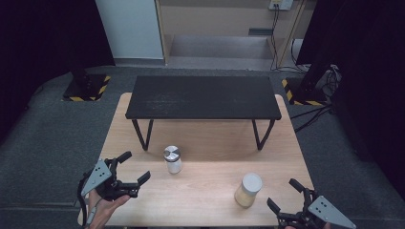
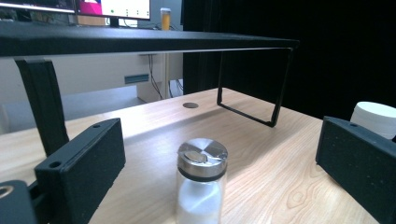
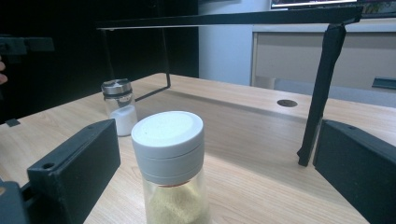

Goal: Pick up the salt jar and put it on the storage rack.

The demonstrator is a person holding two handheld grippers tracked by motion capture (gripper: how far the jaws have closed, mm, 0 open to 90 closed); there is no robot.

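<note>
Jars (image 1: 172,159) (image 1: 248,189) apart, each before an open hand-held gripper (image 1: 128,167) (image 1: 284,195).

Black shelf (image 1: 203,98), silver-capped white-filled shaker (image 1: 172,159), white-lidded yellowish-filled jar (image 1: 248,190).

table (image 1: 205,143): matt pale wood | shaker (image 2: 201,186): clear glass, brushed-metal cap | jar (image 3: 170,172): matt plastic lid

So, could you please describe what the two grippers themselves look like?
Both are black with two blocky fingers. The left gripper carries a grey three-cornered plate dotted with small holes, and a dark cable trails from it. The right gripper bears the same plate.
</note>
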